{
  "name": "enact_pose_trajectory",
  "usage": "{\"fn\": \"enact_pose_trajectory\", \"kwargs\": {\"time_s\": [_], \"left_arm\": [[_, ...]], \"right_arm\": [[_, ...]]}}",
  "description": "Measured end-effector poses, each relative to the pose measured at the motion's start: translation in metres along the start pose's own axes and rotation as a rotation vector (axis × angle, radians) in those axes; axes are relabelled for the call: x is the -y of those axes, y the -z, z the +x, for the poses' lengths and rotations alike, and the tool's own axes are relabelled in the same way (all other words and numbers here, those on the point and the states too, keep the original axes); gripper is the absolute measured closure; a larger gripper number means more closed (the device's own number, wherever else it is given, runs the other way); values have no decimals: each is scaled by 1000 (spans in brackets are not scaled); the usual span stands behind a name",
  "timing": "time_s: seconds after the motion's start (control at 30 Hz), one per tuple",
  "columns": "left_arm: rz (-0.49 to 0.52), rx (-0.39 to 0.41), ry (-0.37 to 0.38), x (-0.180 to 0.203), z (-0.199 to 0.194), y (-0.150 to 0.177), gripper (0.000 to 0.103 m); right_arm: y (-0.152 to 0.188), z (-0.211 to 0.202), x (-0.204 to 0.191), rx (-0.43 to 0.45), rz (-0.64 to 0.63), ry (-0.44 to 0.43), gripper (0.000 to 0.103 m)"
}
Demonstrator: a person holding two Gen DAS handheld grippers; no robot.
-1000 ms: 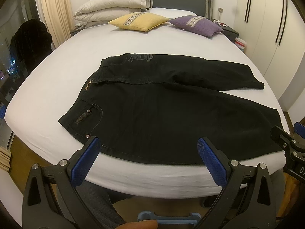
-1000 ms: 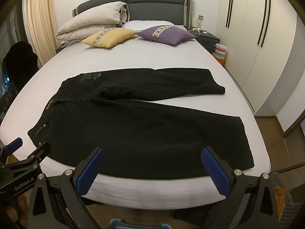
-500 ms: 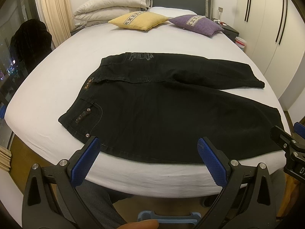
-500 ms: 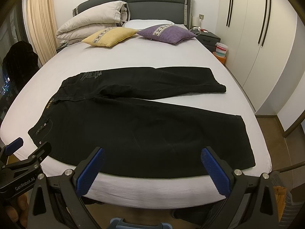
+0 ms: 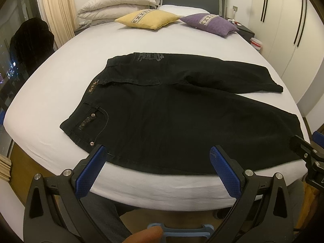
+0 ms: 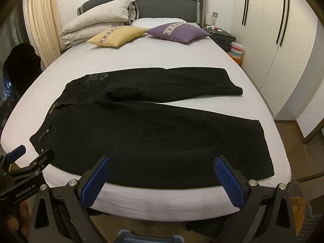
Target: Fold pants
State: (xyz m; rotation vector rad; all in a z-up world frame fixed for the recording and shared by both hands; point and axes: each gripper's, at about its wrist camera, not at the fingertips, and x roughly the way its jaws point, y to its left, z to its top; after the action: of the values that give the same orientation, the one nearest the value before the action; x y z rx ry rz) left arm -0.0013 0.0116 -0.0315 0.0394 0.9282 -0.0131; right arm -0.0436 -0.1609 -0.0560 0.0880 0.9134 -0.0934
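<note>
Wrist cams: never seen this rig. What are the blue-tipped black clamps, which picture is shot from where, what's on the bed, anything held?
No robot arm here: a person holds a two-finger gripper in each hand, with a fisheye camera on each looking along its fingers. One picture is from the left gripper, the other from the right gripper. Both are open and hold nothing. On the bed lie black pants, spread flat with the waist to the left and the legs apart. A yellow cushion, a purple cushion and a folded duvet sit by the headboard.
</note>
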Motion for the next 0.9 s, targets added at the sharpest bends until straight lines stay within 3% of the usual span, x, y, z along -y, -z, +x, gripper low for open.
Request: {"fn": "enact_pose_trajectory", "kwargs": {"time_s": [0.27, 0.4, 0.53, 0.6, 0.7, 0.9], "left_arm": [[81, 23, 9, -14, 24, -23, 0], [129, 53, 123, -43, 48, -69, 0], [234, 67, 64, -68, 88, -125, 0], [301, 5, 92, -77, 117, -159, 0], [381, 5, 75, -88, 156, -207, 0], [508, -120, 66, -94, 259, -277, 0]], "right_arm": [[-16, 20, 9, -39, -39, -86, 0], [-47, 32, 22, -1, -101, -187, 0], [-98, 52, 36, 70, -221, -281, 0], [-118, 63, 40, 85, -274, -297, 2], [-146, 85, 46, 92, -355, -362, 6], [-187, 152, 49, 2, -503, -409, 29]]}}
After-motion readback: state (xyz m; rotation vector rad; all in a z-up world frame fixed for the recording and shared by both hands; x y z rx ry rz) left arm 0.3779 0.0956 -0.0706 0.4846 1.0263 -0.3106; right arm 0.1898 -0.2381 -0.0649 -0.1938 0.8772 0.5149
